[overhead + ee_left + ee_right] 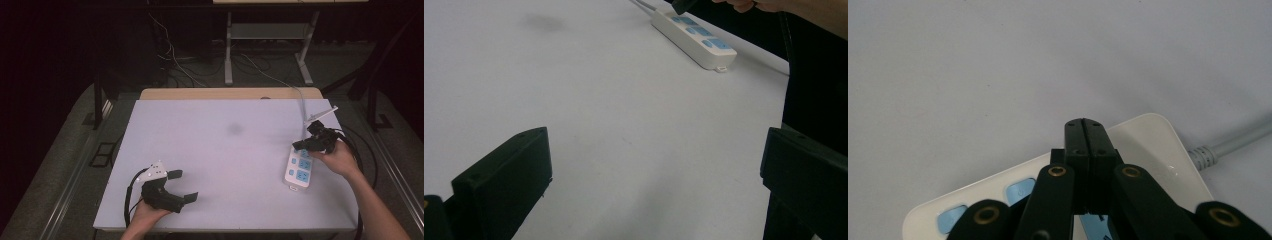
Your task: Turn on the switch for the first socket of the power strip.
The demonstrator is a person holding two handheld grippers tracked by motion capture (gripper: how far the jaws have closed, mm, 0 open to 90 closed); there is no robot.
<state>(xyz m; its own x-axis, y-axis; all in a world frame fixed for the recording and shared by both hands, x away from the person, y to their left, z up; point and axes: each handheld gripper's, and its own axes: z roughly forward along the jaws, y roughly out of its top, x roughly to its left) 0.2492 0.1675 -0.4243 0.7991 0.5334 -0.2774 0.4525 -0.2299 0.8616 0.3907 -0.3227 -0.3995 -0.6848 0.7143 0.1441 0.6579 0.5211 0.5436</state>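
On the white table point(225, 150), a power strip point(298, 169) lay near the right edge. The right gripper point(300, 145), jaws pressed together and empty, hovered over its far end, likely poised to press a switch. The left gripper point(182, 185) rested, jaws apart.

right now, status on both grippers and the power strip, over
Left gripper open, idle on the table. Right gripper shut, empty, tips over the power strip at its cord end. Nothing in the way.

A white table point(220, 150) bears a faint dark smudge point(235, 129), perhaps a stain.
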